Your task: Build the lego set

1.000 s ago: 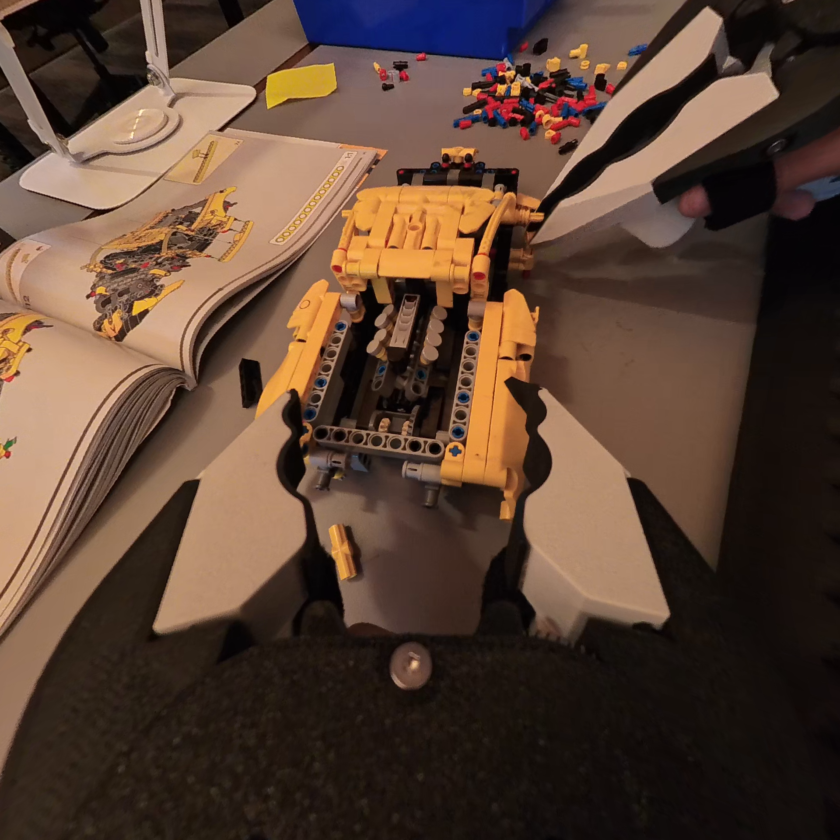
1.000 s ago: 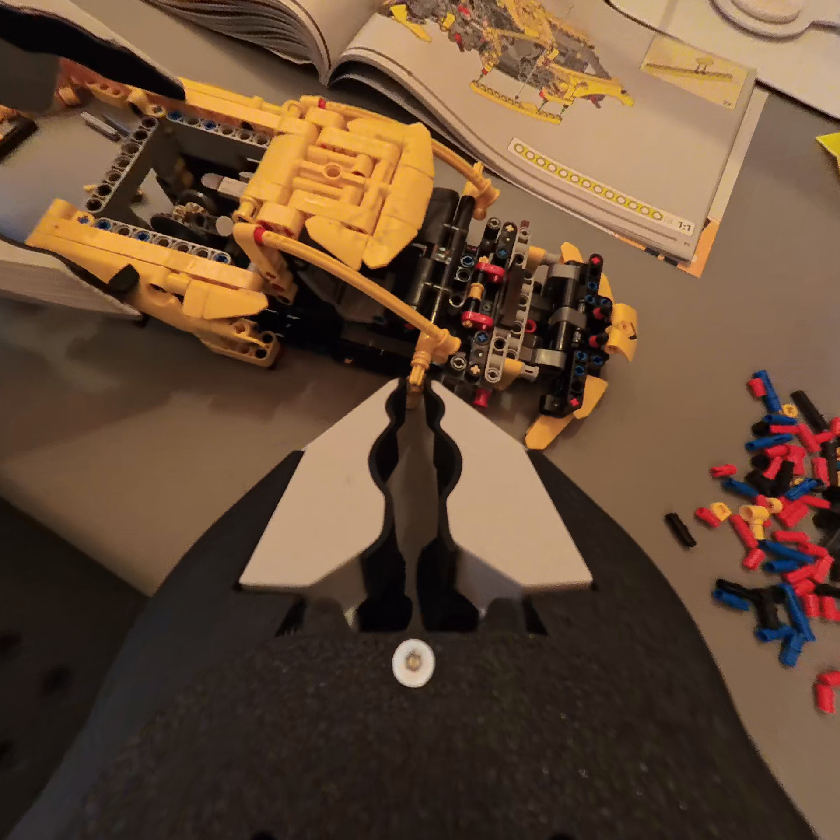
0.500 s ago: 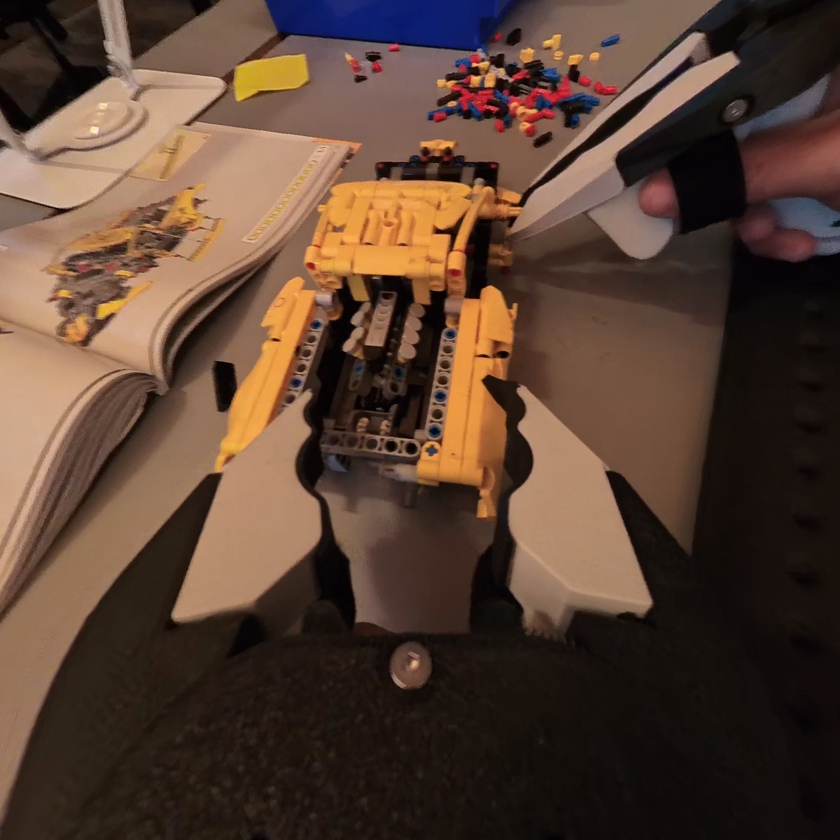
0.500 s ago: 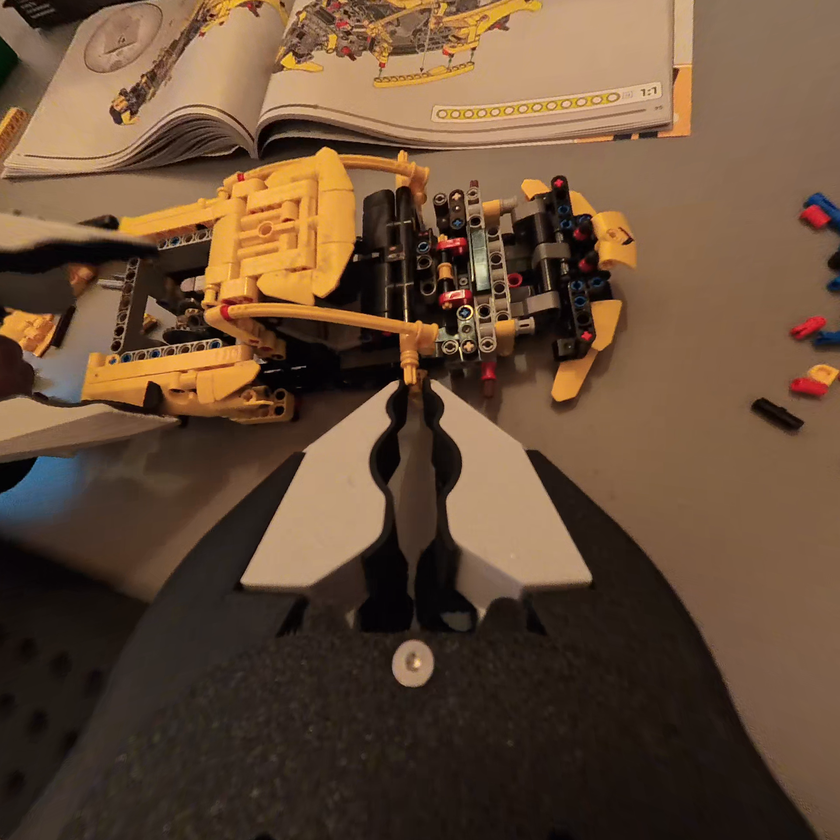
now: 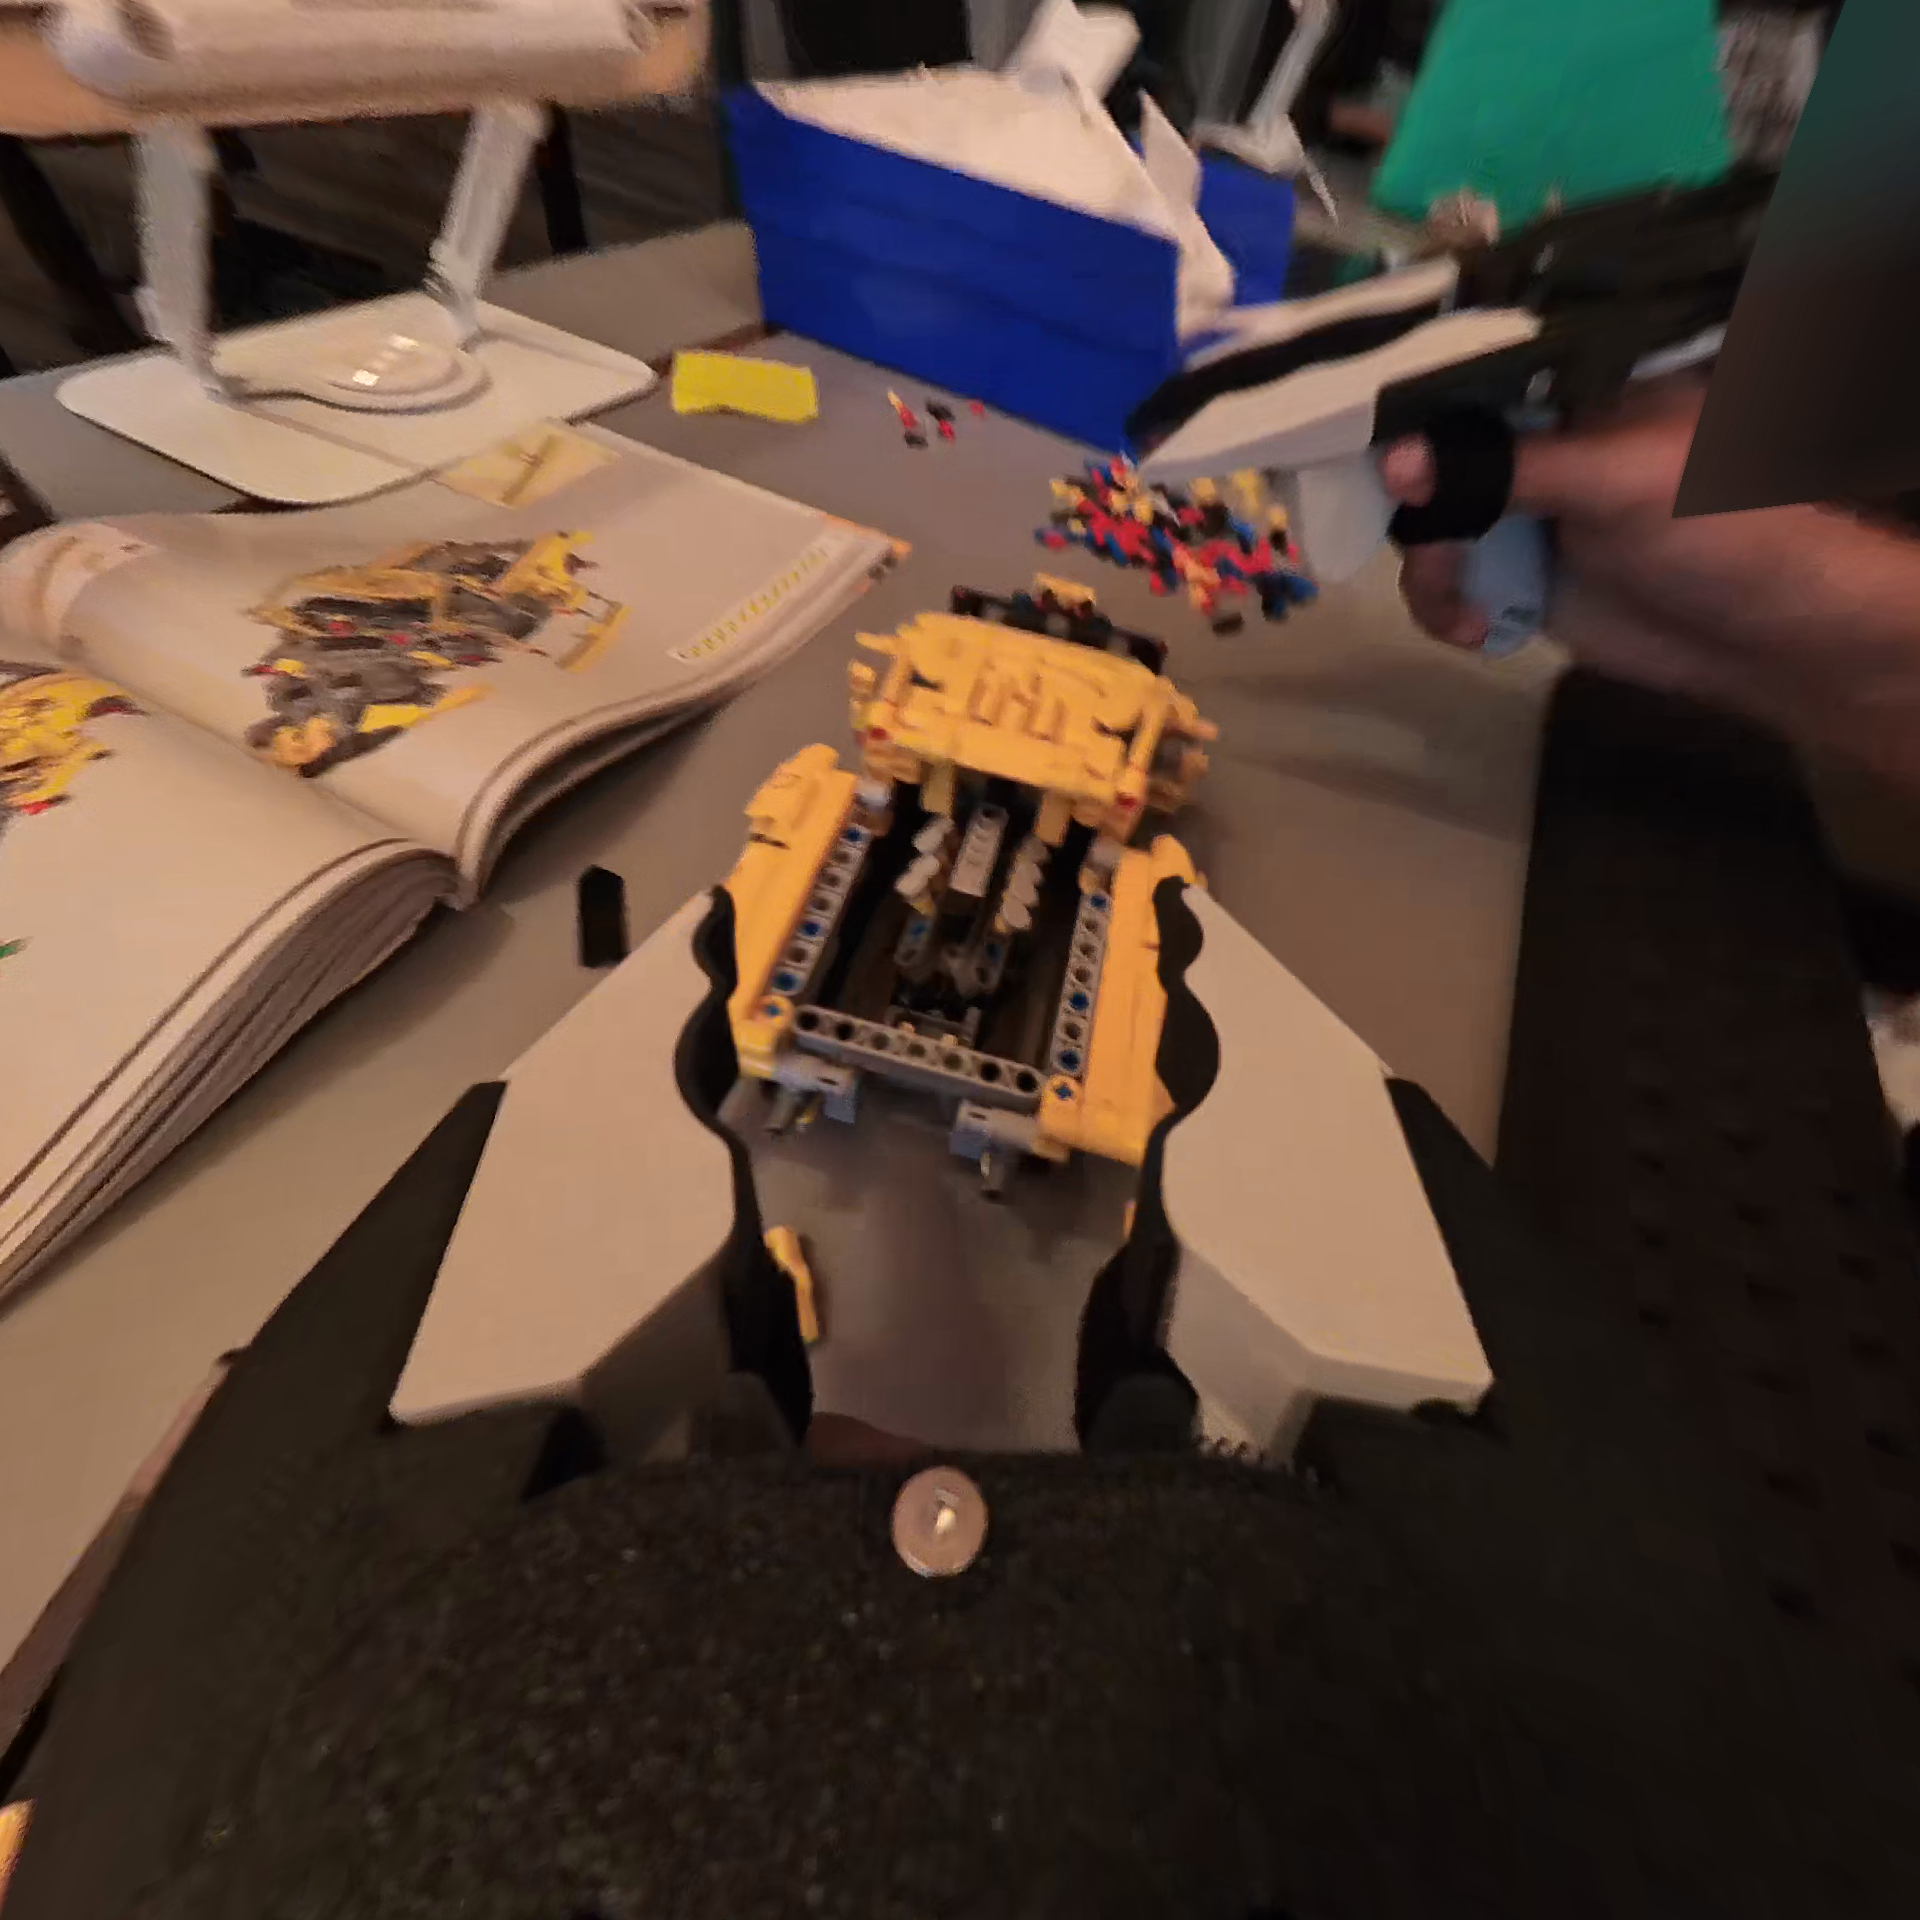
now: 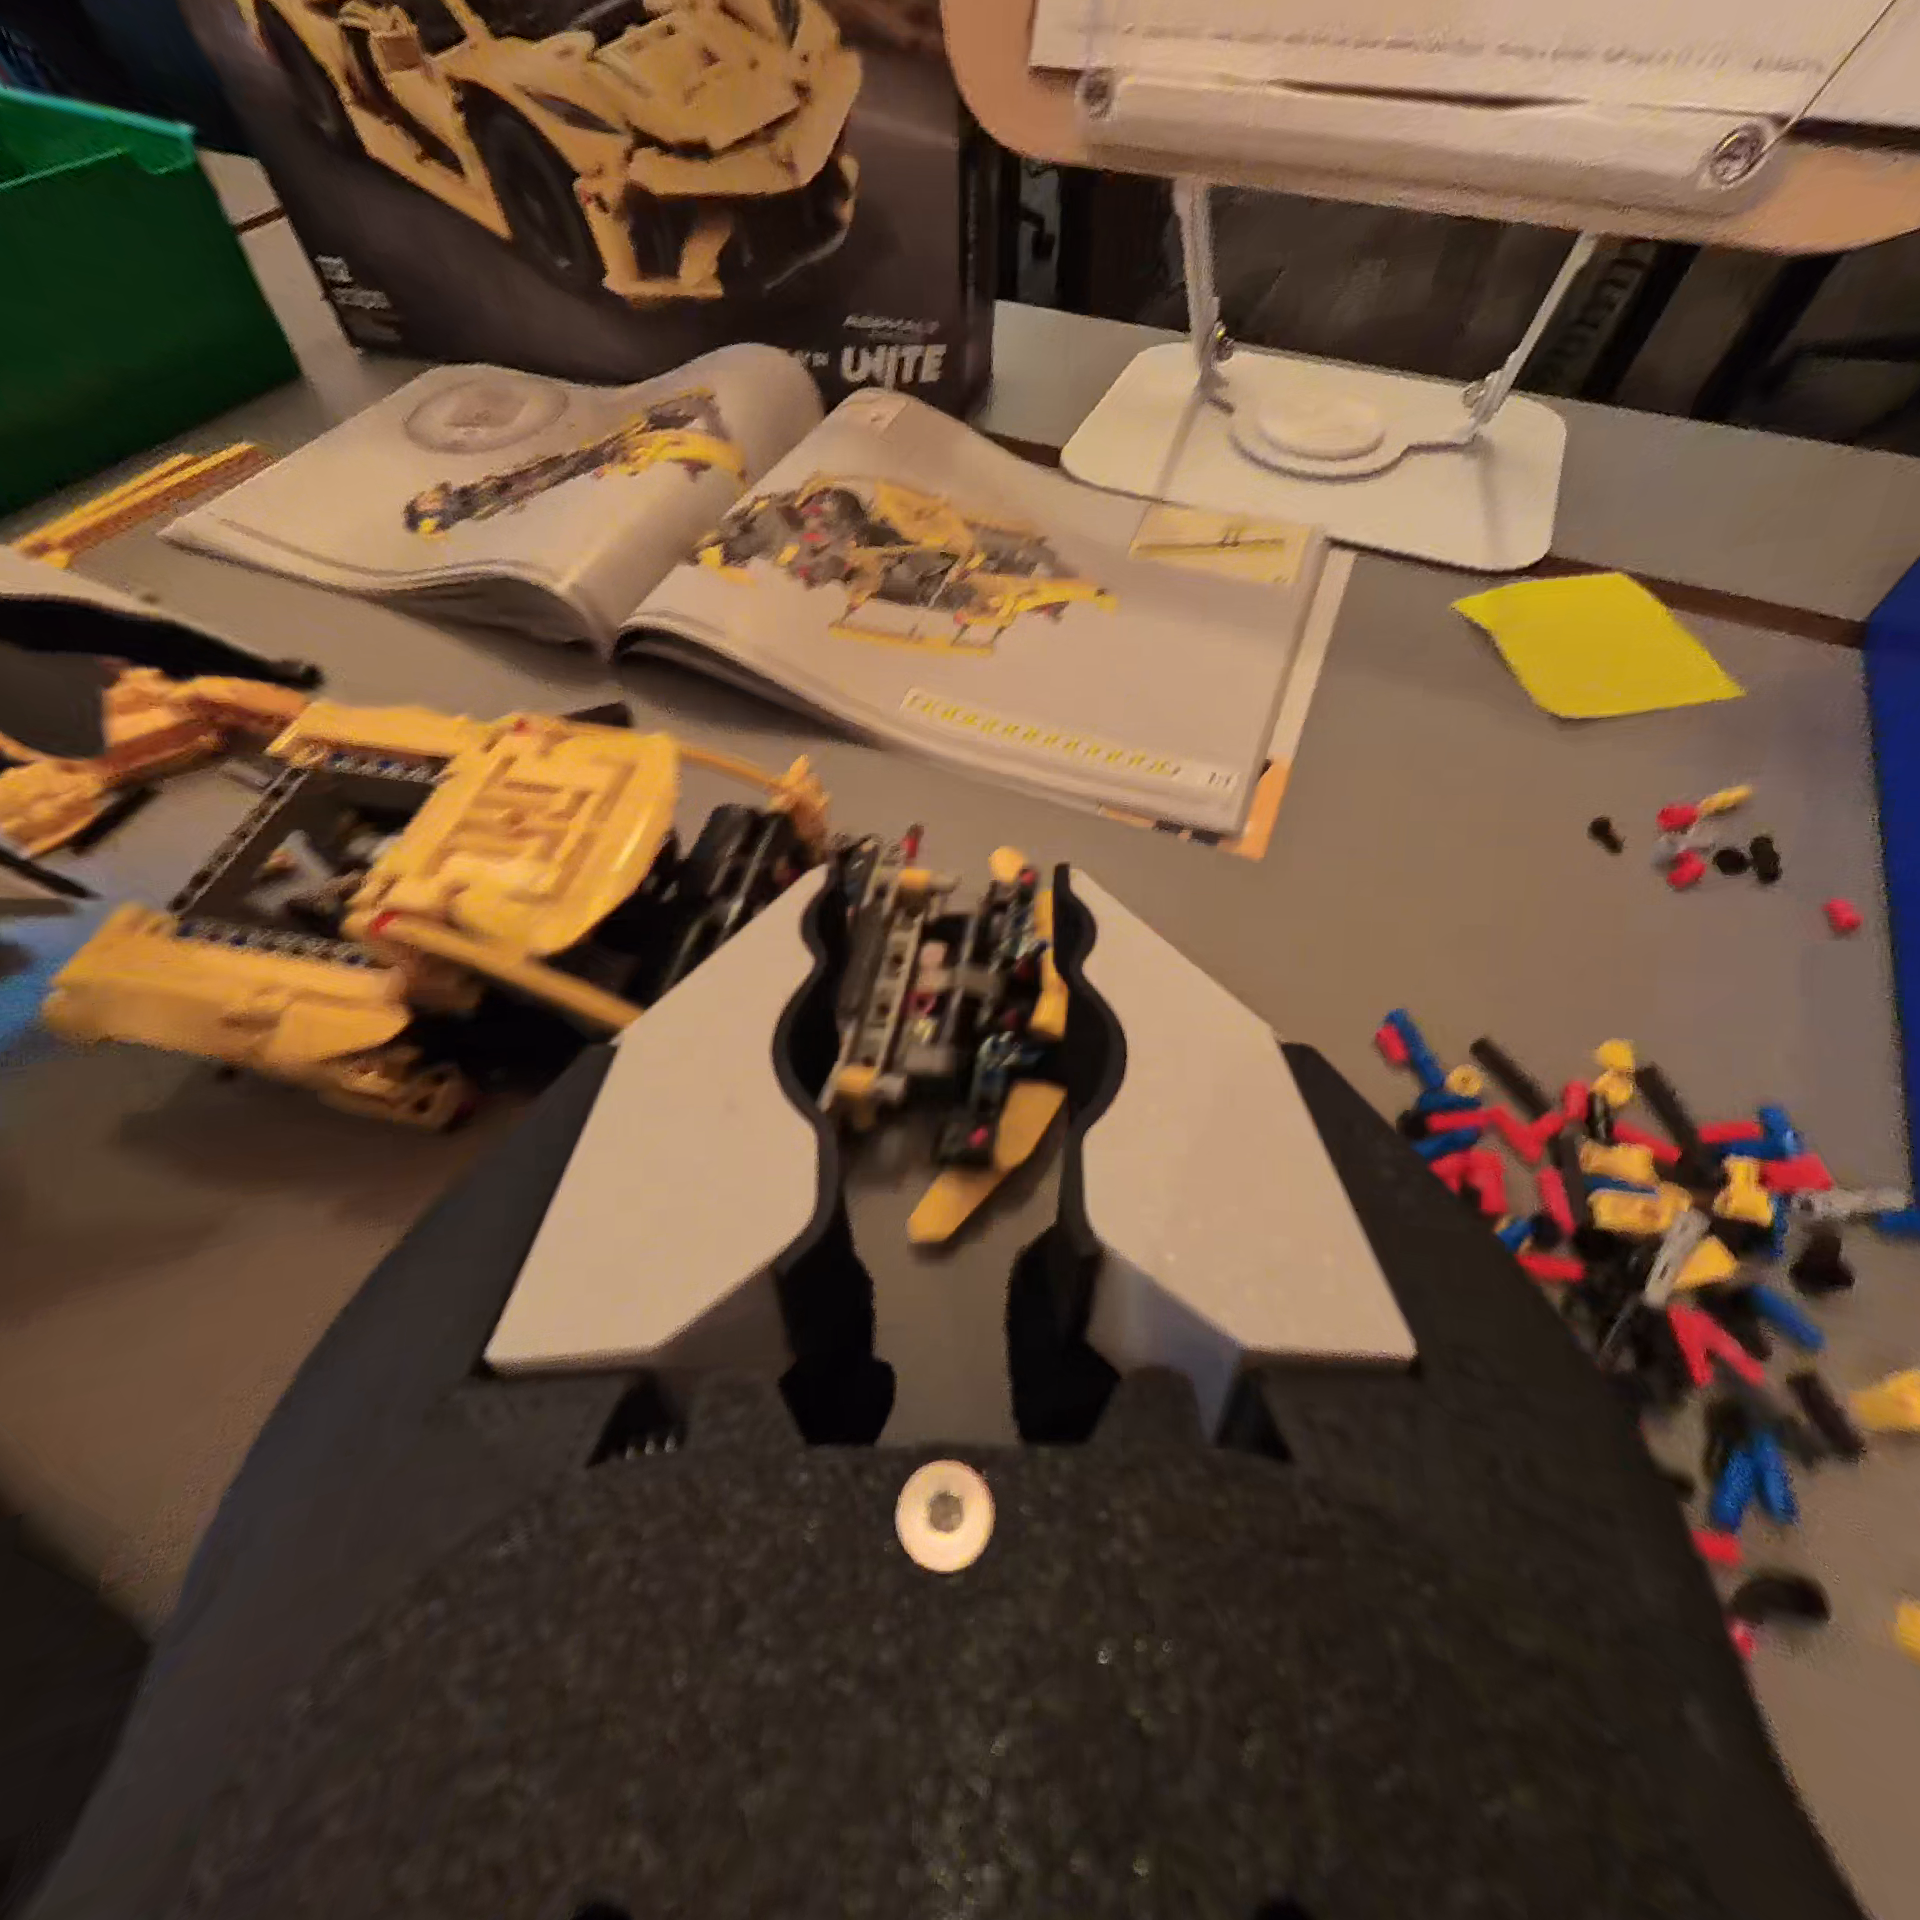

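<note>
A partly built yellow lego car (image 5: 997,727) sits on the grey table, rear end towards my left gripper. My left gripper (image 5: 945,914) is open, its fingers either side of the car's rear frame. A loose yellow connector (image 5: 790,1278) lies under the left finger. My right gripper (image 6: 945,883) is open and empty, held above the car's (image 6: 499,852) black and grey front end. In the left wrist view it (image 5: 1143,431) hangs above the pile of small pieces (image 5: 1174,540), clear of the car. Both views are blurred.
An open instruction book (image 5: 416,675) lies left of the car, with a small black piece (image 5: 601,914) beside it. A white stand base (image 6: 1320,457), yellow note (image 6: 1590,644), blue bin (image 5: 956,260), set box (image 6: 623,208) and green bin (image 6: 104,291) stand behind. The piece pile (image 6: 1621,1195) lies right. My hands' fingertips stand some 20 centimeters from each other. It is some 10 centimeters from my left tips to the small black piece (image 5: 601,914).
My right gripper has opened, let go of the yellow hose end on the car's side, and lifted away towards the piece pile. My left gripper has moved further in around the car's rear.
</note>
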The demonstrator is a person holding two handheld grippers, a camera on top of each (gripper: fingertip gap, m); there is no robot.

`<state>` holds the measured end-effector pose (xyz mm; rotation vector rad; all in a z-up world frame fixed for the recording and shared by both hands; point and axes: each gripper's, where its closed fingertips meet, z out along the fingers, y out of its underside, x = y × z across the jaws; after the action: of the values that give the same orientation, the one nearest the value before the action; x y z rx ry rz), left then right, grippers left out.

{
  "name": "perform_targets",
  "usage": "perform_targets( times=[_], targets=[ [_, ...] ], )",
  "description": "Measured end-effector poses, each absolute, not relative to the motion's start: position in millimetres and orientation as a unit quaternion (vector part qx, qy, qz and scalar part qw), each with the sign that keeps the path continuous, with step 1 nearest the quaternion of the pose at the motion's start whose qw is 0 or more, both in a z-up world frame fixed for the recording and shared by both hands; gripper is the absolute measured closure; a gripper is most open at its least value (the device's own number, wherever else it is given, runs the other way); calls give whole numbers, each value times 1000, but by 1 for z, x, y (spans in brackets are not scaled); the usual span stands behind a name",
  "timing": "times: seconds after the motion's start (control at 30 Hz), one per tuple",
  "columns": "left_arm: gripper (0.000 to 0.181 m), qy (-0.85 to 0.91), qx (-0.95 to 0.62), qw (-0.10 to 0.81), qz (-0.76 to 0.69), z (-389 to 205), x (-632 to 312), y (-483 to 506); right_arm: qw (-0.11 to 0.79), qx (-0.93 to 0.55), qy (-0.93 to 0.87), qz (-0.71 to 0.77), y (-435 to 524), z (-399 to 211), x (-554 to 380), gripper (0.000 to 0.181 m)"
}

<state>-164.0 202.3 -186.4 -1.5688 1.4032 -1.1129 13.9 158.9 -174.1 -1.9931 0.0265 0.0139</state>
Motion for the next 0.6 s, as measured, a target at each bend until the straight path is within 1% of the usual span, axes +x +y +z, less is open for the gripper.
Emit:
perform_targets(
  times=[0.07,0.13,0.23,0.33,0.47,0.6],
  targets=[
    [103,496,-630,388,-454,-175,-170,224,531,-846,26,35,179,-177,26,151],
    [107,447,-656,423,-436,-171,-180,254,528,-846,27,68,203,-177,33,154],
    [108,386,-706,486,-340,-177,-208,306,544,-833,32,90,231,-170,45,153],
    [110,331,-736,530,-259,-178,-238,340,562,-820,36,106,236,-171,49,154],
    [111,292,-746,554,-226,-172,-257,356,585,-806,43,73,219,-168,61,161],
    [114,276,-756,548,-227,-176,-265,364,596,-797,65,74,222,-165,74,164]
  ],
)
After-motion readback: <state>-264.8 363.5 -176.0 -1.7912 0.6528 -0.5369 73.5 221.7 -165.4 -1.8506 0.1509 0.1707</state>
